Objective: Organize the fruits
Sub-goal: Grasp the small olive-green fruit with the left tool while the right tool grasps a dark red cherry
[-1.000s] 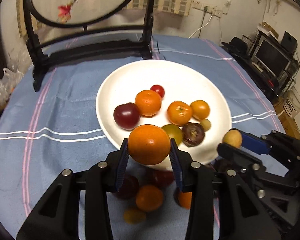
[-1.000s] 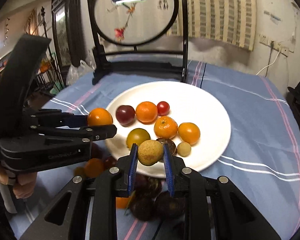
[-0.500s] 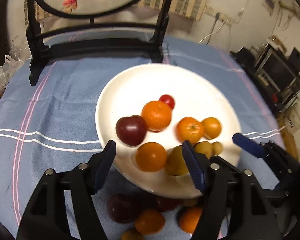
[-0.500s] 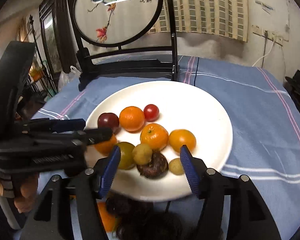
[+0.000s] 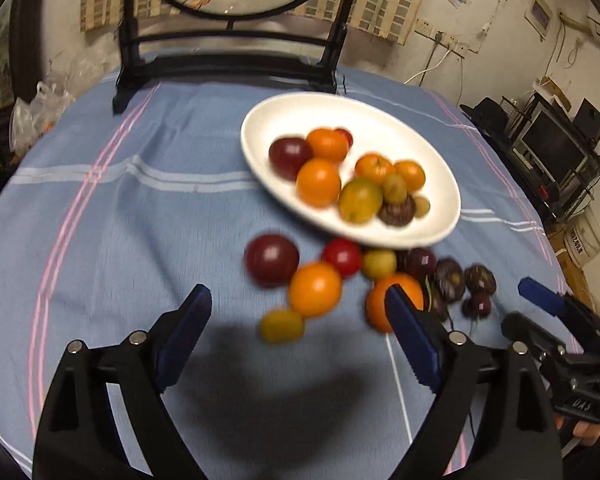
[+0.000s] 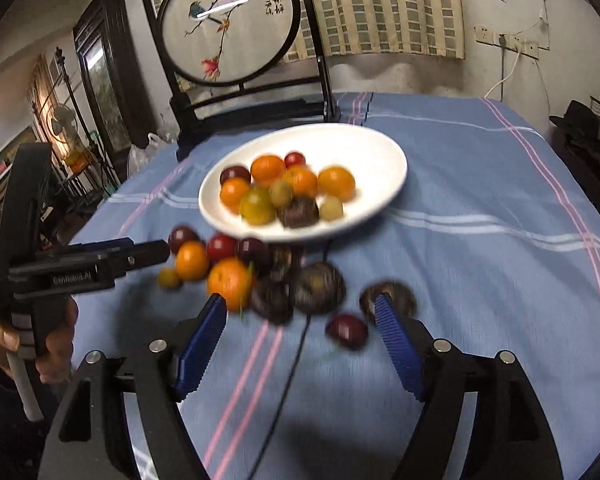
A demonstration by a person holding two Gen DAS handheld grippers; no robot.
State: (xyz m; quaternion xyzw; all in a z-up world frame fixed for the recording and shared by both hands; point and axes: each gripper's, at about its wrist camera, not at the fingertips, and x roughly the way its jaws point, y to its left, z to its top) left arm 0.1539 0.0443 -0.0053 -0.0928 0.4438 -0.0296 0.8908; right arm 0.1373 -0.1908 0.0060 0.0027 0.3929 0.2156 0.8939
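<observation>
A white plate [image 5: 284, 116] [image 6: 372, 144] on the blue tablecloth holds several fruits: oranges, dark plums, a red tomato, yellow-green ones and a dark passion fruit. More loose fruits lie on the cloth in front of it: a dark plum [image 5: 271, 260], an orange [image 5: 315, 289], a second orange [image 6: 230, 282] and dark passion fruits [image 6: 319, 287]. My left gripper [image 5: 298, 330] is open and empty, above the cloth just short of the loose fruits. My right gripper [image 6: 300, 338] is open and empty, near the passion fruits.
A black wooden stand with a round embroidered screen [image 6: 226, 24] stands at the table's far edge behind the plate. A thin dark cord [image 6: 288, 376] runs across the cloth toward me. Shelves with electronics [image 5: 556, 148] are off the table's right side.
Both grippers let go of their fruits onto the plate: the left an orange, the right a small yellow-green fruit. Both then opened wide and drew back from the plate.
</observation>
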